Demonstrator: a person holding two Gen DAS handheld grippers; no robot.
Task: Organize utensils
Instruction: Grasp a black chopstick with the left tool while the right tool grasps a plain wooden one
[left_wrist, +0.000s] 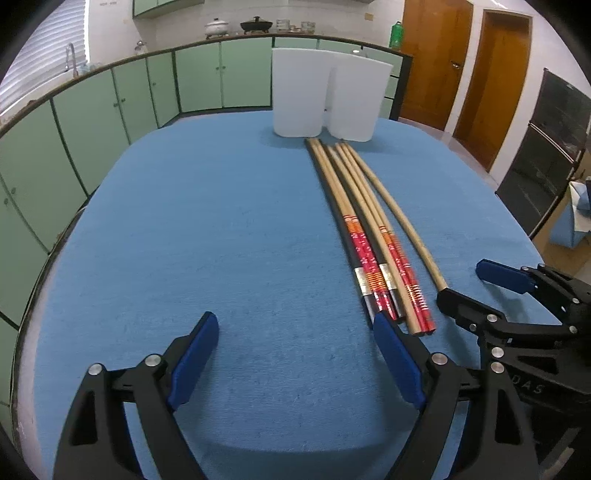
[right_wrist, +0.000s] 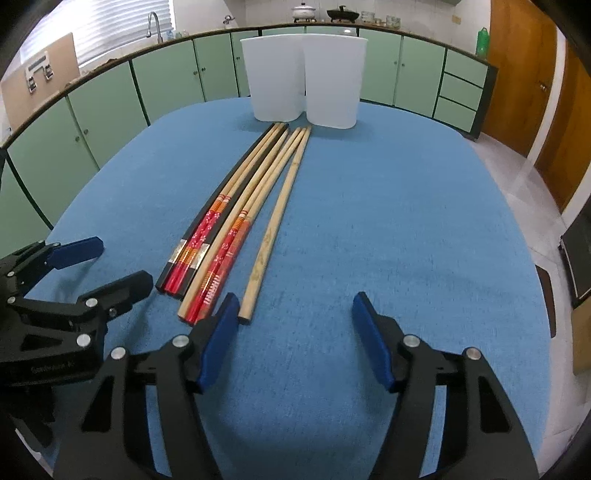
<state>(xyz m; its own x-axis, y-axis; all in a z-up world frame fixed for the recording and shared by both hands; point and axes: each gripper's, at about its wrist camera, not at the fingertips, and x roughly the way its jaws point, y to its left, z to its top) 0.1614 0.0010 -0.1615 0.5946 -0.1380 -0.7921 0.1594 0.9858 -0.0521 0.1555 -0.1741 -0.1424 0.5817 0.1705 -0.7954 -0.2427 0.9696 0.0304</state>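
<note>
A: Where do the utensils lie?

B: A bundle of chopsticks (right_wrist: 236, 221) lies side by side on the blue table (right_wrist: 406, 221), thin tips just short of 2 white containers (right_wrist: 303, 81) at the far edge. 1 plain wooden stick (right_wrist: 271, 236) sits slightly apart on the right of the bundle; the others are black or wooden with red patterned ends.

A: And the tongs?

B: The left gripper (left_wrist: 295, 354) is spread wide over bare cloth with nothing between its pads; its right pad is just beside the butt ends of the bundle. The right gripper (right_wrist: 291, 332) is parted too and holds nothing; the plain stick's butt end sits just beside its left pad (right_wrist: 218, 339).

A: So which step is this?

B: I judge it the very start: both containers look empty from here, and every stick is on the table. The right gripper seems lined up for the lone plain stick.

A: What does the next move need?

B: Probably sliding the pads either side of that thin stick, low to the cloth, then closing squarely so it doesn't roll or pivot
</note>
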